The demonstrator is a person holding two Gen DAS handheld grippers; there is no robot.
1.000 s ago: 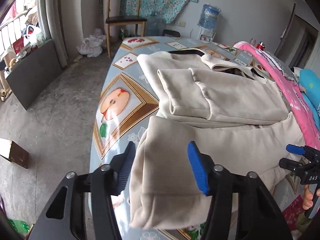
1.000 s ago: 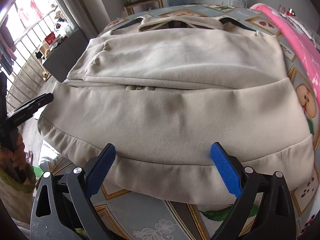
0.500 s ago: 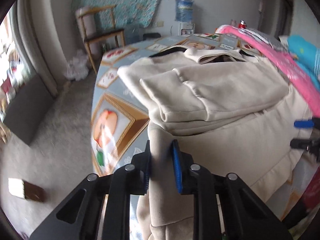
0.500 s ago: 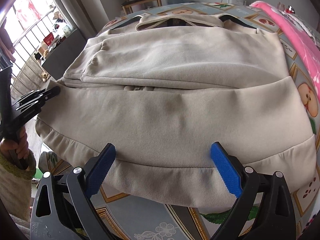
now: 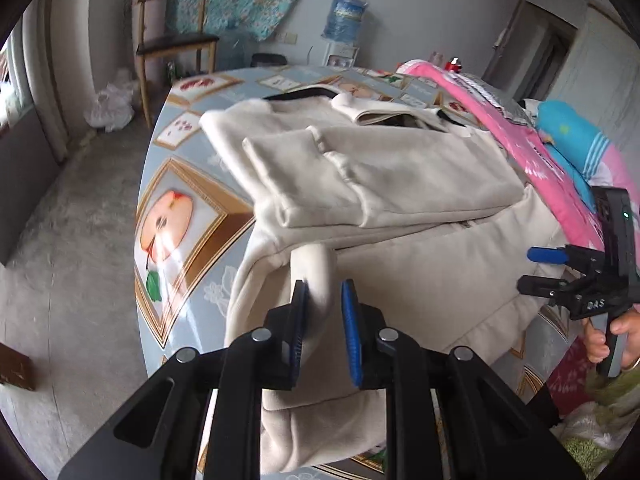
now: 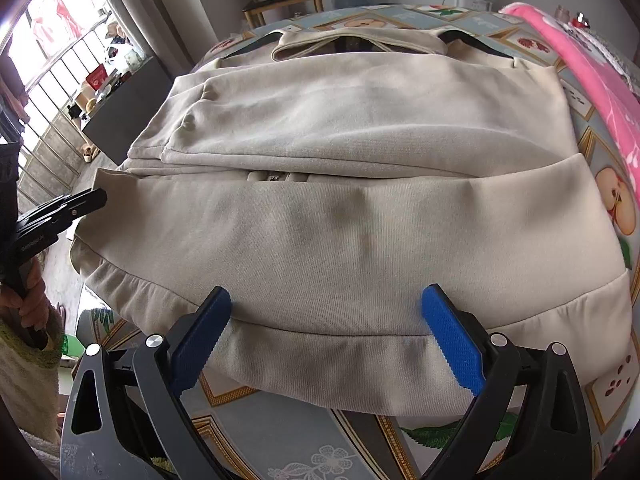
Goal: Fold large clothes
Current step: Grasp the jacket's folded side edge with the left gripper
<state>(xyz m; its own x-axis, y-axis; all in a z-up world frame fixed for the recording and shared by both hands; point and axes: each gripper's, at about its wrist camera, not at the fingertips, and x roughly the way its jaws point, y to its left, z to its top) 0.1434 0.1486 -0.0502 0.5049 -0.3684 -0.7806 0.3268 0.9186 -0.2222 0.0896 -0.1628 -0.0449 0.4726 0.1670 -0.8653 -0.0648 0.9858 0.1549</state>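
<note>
At lower centre of left wrist view, left gripper (image 5: 324,320) jaws just closed, pinching raised side fold of large beige fleece sweatshirt (image 5: 400,280) on fruit-print oilcloth table (image 5: 192,216). Lower centre of right wrist view: right gripper (image 6: 326,332) wide, empty, over hem (image 6: 340,364). Advice: clamp hem before lifting, raise both sides evenly. No containers involved.

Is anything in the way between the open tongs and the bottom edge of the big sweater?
Nothing visible. The right tongs hang open just over the sweater, at its hem, with only bare tablecloth below. The left tongs already pinch a fold at the sweater's side.
</note>
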